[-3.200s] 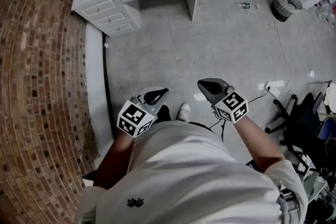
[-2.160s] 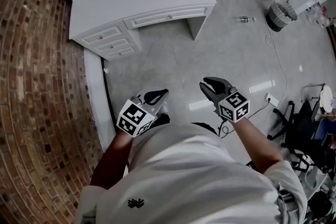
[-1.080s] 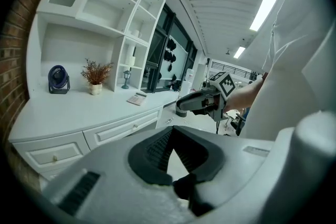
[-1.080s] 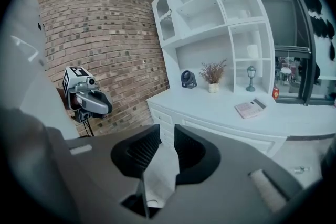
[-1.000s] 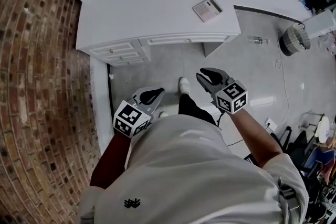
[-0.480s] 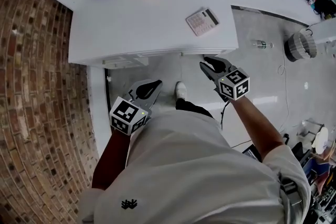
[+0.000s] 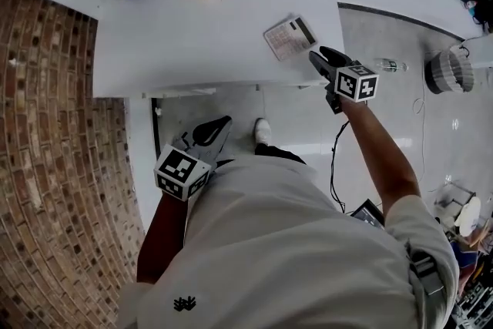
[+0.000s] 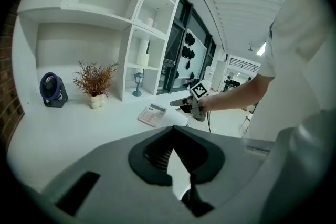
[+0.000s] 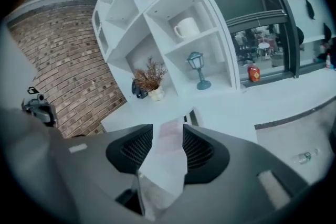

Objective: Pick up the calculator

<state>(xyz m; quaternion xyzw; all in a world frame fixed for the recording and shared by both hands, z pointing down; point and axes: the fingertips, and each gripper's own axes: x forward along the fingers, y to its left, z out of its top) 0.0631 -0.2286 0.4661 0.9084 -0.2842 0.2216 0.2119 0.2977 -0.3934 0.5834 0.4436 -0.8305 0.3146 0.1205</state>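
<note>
From the head view, the calculator (image 7: 289,37) lies near the tabletop (image 7: 192,42) edge. The right hand-held gripper (image 7: 322,55) is just beside it, its jaws opening to fit around it. The left hand-held gripper (image 7: 218,125) hangs low, likely not needed.

In the left gripper view, its jaws are clenched on nothing.

In the right gripper view, the calculator (image 9: 170,131) shows ahead in the gap, untouched.

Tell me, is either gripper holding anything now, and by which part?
Nothing is held. The right gripper is opening its jaws beside the calculator, which lies flat on the desk, not yet gripped. The left gripper is empty.
</note>
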